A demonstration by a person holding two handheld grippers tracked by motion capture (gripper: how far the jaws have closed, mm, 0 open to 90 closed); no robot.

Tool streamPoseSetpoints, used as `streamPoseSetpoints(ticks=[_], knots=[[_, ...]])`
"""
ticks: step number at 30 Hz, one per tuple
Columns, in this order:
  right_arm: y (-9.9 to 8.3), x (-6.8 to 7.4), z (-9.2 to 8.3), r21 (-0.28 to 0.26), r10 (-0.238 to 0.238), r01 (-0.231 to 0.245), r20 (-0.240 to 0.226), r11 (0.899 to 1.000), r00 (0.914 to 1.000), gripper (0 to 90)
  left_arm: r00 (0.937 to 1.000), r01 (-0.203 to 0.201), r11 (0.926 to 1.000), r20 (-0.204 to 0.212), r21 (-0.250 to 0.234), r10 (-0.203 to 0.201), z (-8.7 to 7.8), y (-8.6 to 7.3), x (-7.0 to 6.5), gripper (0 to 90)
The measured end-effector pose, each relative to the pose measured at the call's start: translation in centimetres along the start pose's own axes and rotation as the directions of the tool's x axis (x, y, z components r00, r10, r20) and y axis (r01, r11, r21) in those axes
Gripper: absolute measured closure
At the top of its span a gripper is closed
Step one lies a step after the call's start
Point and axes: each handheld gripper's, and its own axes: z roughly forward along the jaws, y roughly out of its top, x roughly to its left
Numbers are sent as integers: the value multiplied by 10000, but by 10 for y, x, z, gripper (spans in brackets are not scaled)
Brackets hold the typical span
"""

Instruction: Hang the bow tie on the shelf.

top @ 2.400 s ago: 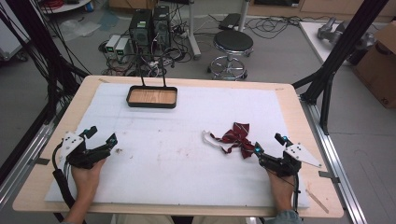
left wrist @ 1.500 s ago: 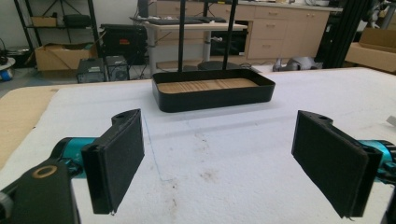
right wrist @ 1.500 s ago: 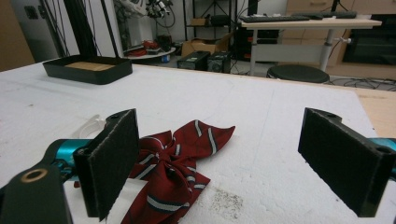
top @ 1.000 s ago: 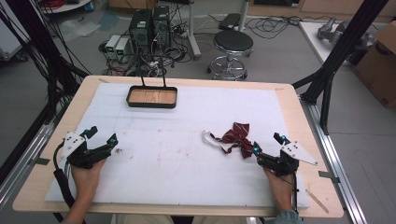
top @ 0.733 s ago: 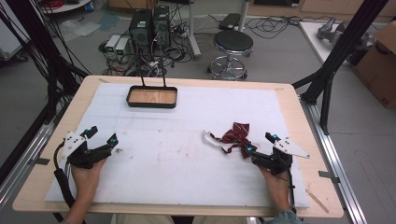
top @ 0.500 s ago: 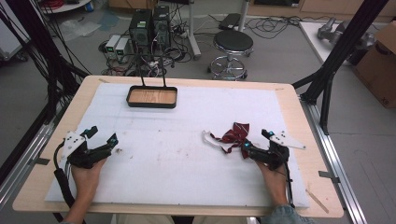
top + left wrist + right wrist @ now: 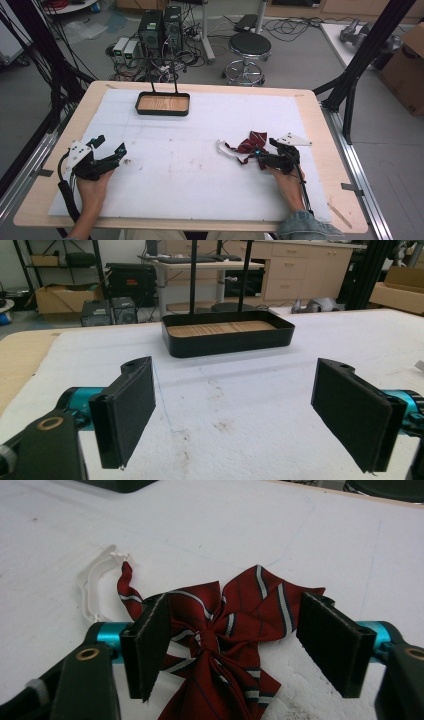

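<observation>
High view: black tray (image 7: 162,104) sits far from bow tie (image 7: 250,144).

**Table inventory: counts by kind**

Grippers: two, the left gripper (image 7: 116,152) and the right gripper (image 7: 258,158). Hands: two. Bow ties, red striped with white strap: one (image 7: 225,630). Trays, black with wooden floor: one (image 7: 163,104). White mats: one (image 7: 185,165). Stools beyond the table: one (image 7: 248,46).
</observation>
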Motion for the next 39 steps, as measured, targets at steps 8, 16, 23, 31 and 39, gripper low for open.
streamPoseSetpoints(ticks=[8, 16, 23, 31, 39], knots=[[3, 5, 9, 463, -374, 371, 45, 9982, 9993, 346, 10000, -3, 10000, -3, -13, 3, 0, 0, 0, 183], [7, 13, 24, 1492, -868, 863, -37, 9850, 9962, 425, 10000, 15, 10000, 1, 8, -15, 0, 0, 0, 184], [7, 15, 26, 1723, -1208, 1198, -49, 9777, 9927, 567, 10000, 24, 10000, -12, 21, -24, 0, 0, 0, 185], [8, 18, 25, 1776, -1377, 1343, 71, 9749, 9905, 686, 10000, 91, 10000, 4, -37, -91, 0, 0, 0, 185], [18, 19, 14, 1028, -1259, 1212, 402, 9873, 9912, 769, 10000, 89, 10000, 11, -38, -89, 0, 0, 0, 186]])
